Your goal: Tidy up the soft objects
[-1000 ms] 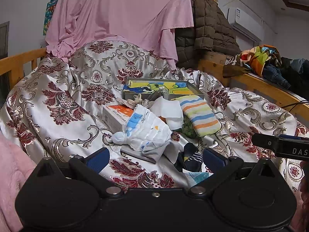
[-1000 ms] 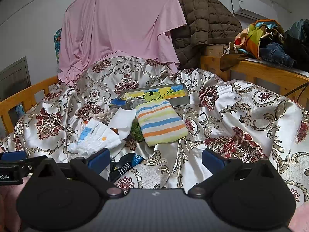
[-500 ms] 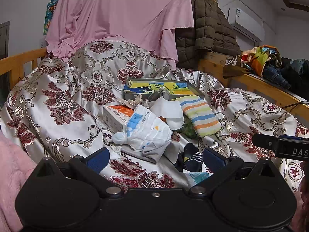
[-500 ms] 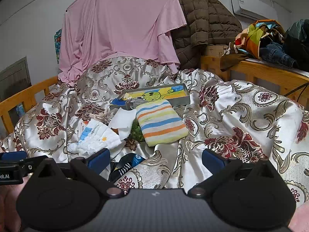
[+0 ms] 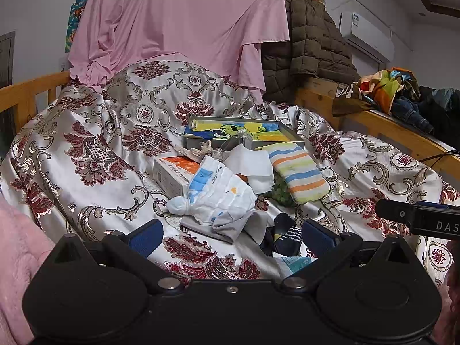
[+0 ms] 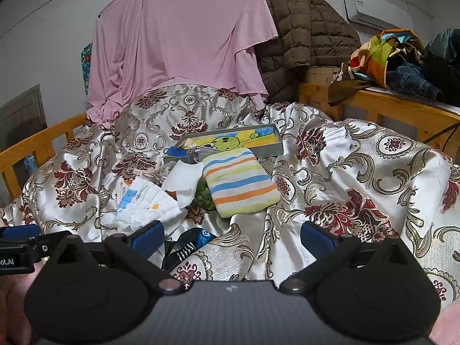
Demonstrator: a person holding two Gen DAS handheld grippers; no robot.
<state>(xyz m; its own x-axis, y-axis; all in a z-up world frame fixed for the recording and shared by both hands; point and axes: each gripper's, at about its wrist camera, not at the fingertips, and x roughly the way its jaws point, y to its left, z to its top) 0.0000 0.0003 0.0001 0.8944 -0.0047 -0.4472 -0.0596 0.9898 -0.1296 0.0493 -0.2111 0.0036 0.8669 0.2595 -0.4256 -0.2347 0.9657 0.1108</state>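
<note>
Glossy brocade bedspread (image 5: pixel 95 155) — fluffy striped towel (image 5: pixel 297 169), crinkled diaper (image 5: pixel 218 195).

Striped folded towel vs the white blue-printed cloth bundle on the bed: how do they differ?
The striped folded towel is a neat flat rectangle; the white blue-printed cloth bundle is crumpled and bunched. The towel has orange, blue and yellow-green bands; the bundle is mostly white with small blue patches. The towel lies just in front of the grey cartoon-lined tray; the bundle sits nearer the left gripper, partly over an orange-and-white box. Both are soft and rest ungripped on the floral satin bedspread.
</note>
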